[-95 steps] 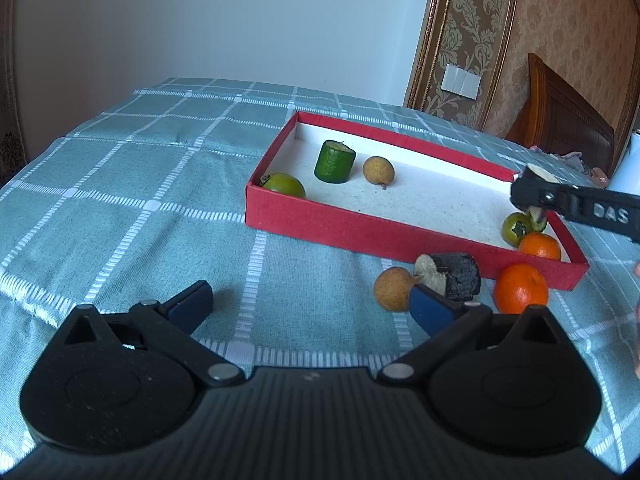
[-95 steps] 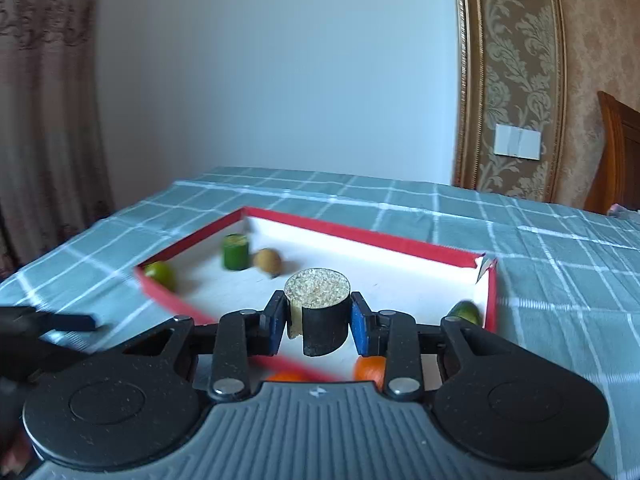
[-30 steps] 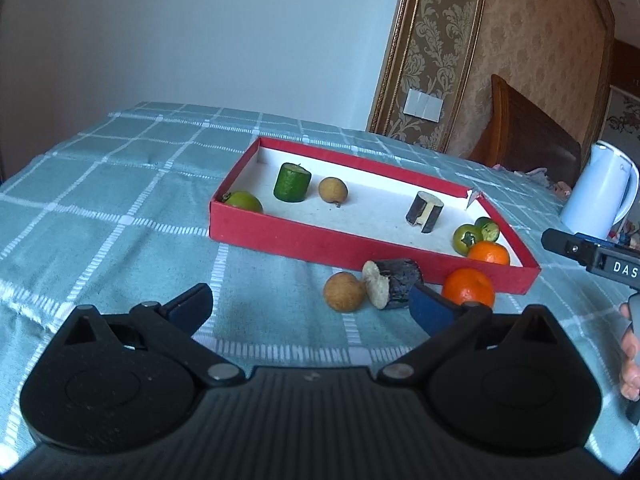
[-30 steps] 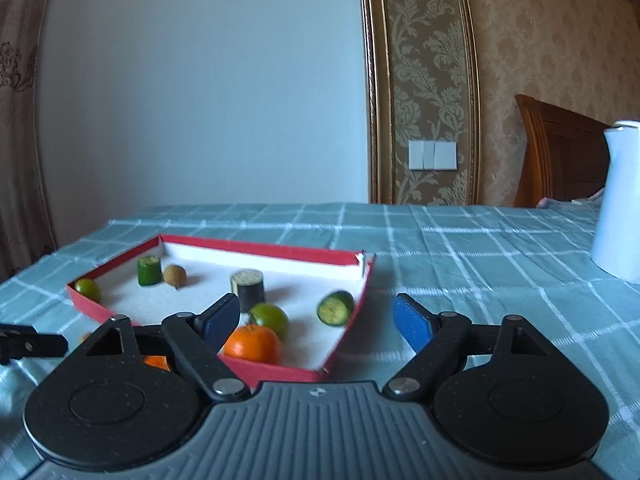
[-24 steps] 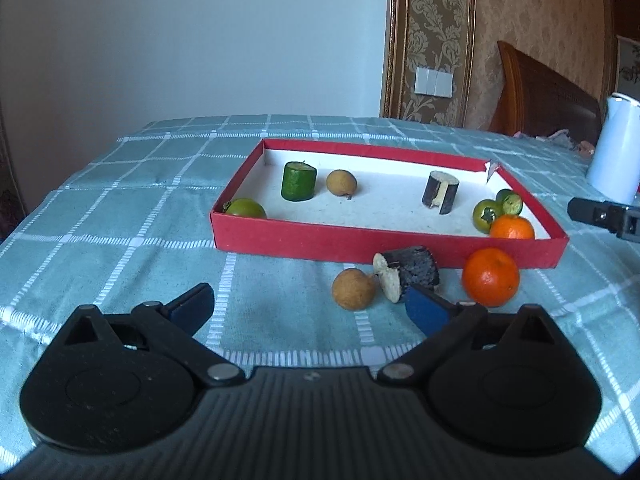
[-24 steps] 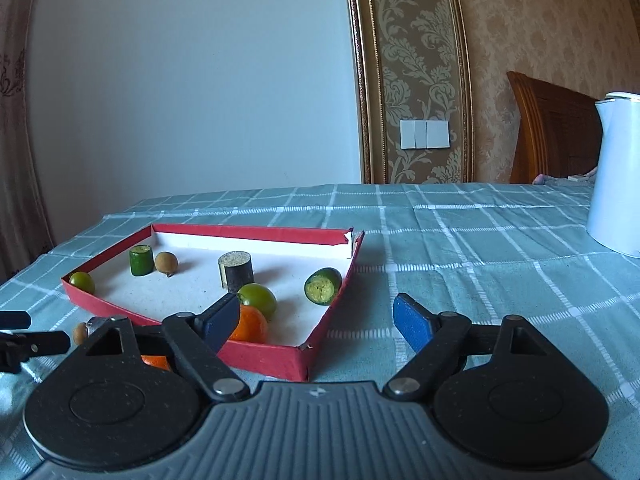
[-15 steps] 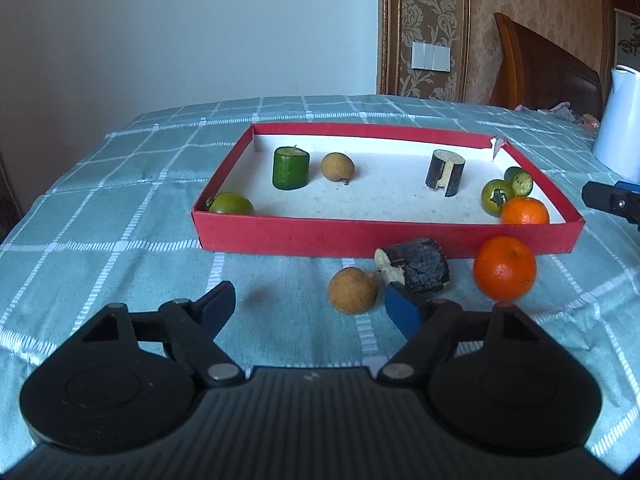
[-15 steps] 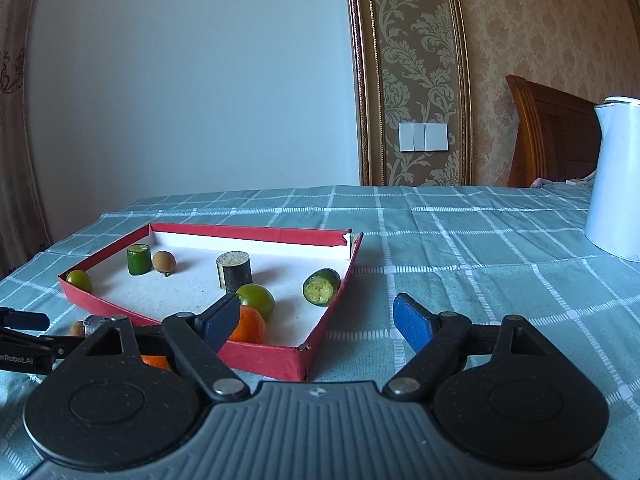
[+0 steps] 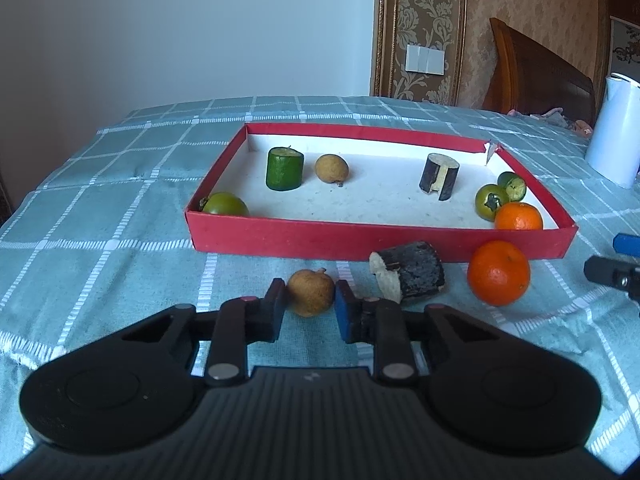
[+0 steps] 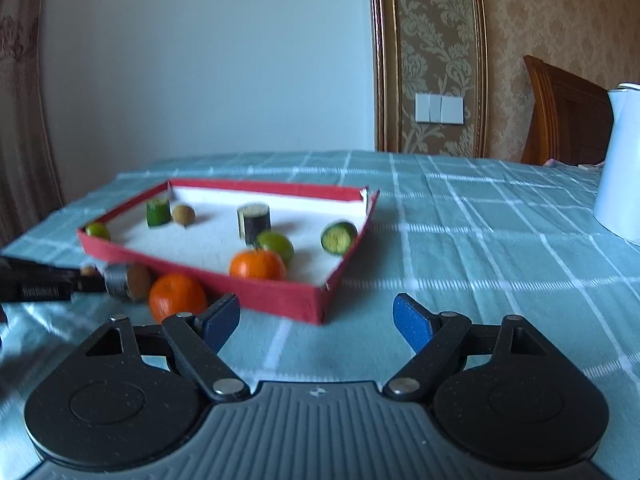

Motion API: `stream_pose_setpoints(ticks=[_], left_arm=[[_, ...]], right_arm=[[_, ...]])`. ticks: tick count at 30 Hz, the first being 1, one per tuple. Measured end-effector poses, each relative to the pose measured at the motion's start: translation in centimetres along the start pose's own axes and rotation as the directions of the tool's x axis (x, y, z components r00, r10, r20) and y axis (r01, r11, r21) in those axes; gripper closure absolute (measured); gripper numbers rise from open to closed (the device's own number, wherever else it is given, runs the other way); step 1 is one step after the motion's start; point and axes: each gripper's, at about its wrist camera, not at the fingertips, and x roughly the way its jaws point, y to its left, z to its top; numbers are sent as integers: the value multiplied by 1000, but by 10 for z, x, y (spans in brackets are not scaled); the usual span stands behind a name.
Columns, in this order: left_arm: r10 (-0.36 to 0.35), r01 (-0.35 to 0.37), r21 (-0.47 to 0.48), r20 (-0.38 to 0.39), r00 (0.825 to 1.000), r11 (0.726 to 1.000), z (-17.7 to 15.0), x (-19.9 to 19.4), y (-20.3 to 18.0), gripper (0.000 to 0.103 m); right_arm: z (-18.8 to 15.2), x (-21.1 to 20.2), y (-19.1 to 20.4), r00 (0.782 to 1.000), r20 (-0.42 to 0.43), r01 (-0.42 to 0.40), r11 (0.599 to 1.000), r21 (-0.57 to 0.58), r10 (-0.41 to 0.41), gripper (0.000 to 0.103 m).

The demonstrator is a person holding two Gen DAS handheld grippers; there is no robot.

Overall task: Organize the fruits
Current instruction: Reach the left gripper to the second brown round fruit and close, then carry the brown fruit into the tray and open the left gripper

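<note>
Left claw (image 9: 309, 312) closed down around the small round tan longan-like fruit (image 9: 310, 291) on the worktop; pads at or nearly at its sides, full contact can't be confirmed. Probably the grab before lifting it into the shallow red cardboard tray with white floor (image 9: 384, 238) at 12 o'clock. At 2 o'clock of that fruit lies a dark cut cylinder with pale end (image 9: 408, 270), then a loose orange mandarin (image 9: 498, 272) further at 3, both outside the tray, likely next to go in.

Right claw (image 10: 316, 322) wide open, holding nothing, hovering by the tray's near corner, probably waiting.

Tray already holds green, tan, dark and orange pieces.

Worktop wears a teal cloth with white grid lines (image 9: 100, 184). White kettle (image 10: 620, 164) at 2 o'clock, patterned wallpaper, wooden headboard behind.
</note>
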Motion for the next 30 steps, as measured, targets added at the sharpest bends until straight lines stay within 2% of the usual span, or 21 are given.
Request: stream_pose_setpoints(ticks=[9,14,17,24,30], left_arm=[[-5,5,-2,7,1000,1000,3,-10,2,79],[-21,21,-4,39,999,1000,21,-17,3,79],[-20,19,3,57,998,1000,36,-15,2,79],[19,-19,6,35,999,1000,68,27,2,79],[68,-68,6,-8,998,998,78,66,4,79]], right_arm=[[-1,5,-4,999,-43,12,1000,20,-11,19],[-2,18,-6,991,-133,28,999,30,-23,18],[-3,19,-7,990,-138,21,999,28,-17,16],[-3,19,-6,990,-142,19,1000,21,-16,14],[-3,21,-5,990,-144,17,1000,20,-14,13]])
